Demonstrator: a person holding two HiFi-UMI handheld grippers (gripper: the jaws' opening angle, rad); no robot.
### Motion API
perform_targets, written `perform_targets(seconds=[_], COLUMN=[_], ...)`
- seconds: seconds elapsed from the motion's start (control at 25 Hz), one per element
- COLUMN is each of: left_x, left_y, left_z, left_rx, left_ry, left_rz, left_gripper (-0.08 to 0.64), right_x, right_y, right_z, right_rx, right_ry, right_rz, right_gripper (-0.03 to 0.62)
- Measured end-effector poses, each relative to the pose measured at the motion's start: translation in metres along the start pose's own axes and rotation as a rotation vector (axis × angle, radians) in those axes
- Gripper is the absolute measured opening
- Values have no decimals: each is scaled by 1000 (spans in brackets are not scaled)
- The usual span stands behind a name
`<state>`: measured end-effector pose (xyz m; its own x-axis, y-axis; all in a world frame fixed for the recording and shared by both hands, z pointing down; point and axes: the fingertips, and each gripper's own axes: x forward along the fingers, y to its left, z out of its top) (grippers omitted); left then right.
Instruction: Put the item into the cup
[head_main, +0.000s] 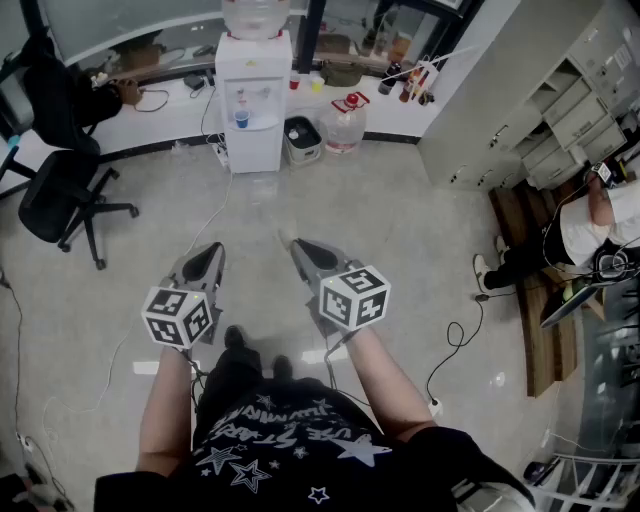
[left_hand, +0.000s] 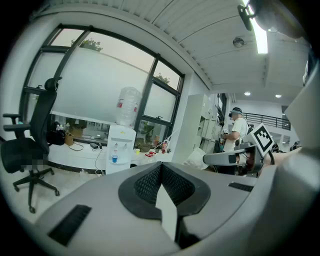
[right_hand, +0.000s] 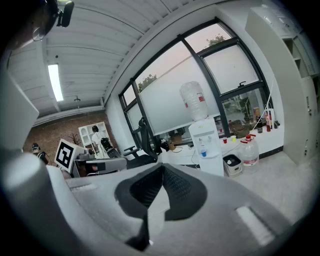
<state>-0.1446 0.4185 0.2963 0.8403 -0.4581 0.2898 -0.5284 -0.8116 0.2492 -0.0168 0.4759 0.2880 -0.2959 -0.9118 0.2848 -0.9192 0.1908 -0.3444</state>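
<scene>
Both grippers are held out in front of the person over a bare grey floor (head_main: 400, 230). In the head view my left gripper (head_main: 207, 259) points forward, jaws together, nothing in it. Beside it my right gripper (head_main: 298, 250) is likewise shut and empty. In the left gripper view the black pads of my left gripper (left_hand: 161, 169) meet along the middle line. The right gripper view shows my right gripper (right_hand: 162, 169) the same way. Small red and yellow cups (head_main: 305, 82) stand far off on the white counter, and a blue cup (head_main: 241, 118) sits in the water dispenser. No item to put in is visible.
A white water dispenser (head_main: 252, 95) stands ahead by the window, with a bin (head_main: 302, 138) and a water jug (head_main: 345, 125) to its right. A black office chair (head_main: 60, 190) is at left. Grey cabinets (head_main: 570, 90) and a seated person (head_main: 590, 235) are at right. Cables cross the floor.
</scene>
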Motion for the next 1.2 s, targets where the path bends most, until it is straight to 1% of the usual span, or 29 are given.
perform_targets(seconds=[0.24, 0.4, 0.52, 0.72, 0.96, 1.08, 1.2], left_x=[3, 3, 2, -1, -11, -6, 0], left_y=[-1, -7, -10, -16, -24, -31, -25], left_z=[-2, -6, -8, -9, -23, -25, -19], left_rx=[12, -3, -20, -25, -60, -54, -36], left_ry=[29, 36, 32, 25, 28, 41, 45], left_rz=[9, 5, 4, 21, 40, 35, 29], left_gripper=[6, 6, 6, 6, 6, 6, 6], right_x=[-4, -8, -11, -19, -28, -30, -20], right_y=[-6, -10, -9, -14, -17, -21, -25], right_z=[-3, -4, -7, -10, -20, -23, -21], right_rx=[-26, -29, -21, -3, 39, 42, 50], right_ry=[15, 14, 17, 8, 12, 26, 31], right_rz=[-15, -21, -24, -27, -10, -2, -9], right_gripper=[2, 2, 2, 2, 2, 2, 2])
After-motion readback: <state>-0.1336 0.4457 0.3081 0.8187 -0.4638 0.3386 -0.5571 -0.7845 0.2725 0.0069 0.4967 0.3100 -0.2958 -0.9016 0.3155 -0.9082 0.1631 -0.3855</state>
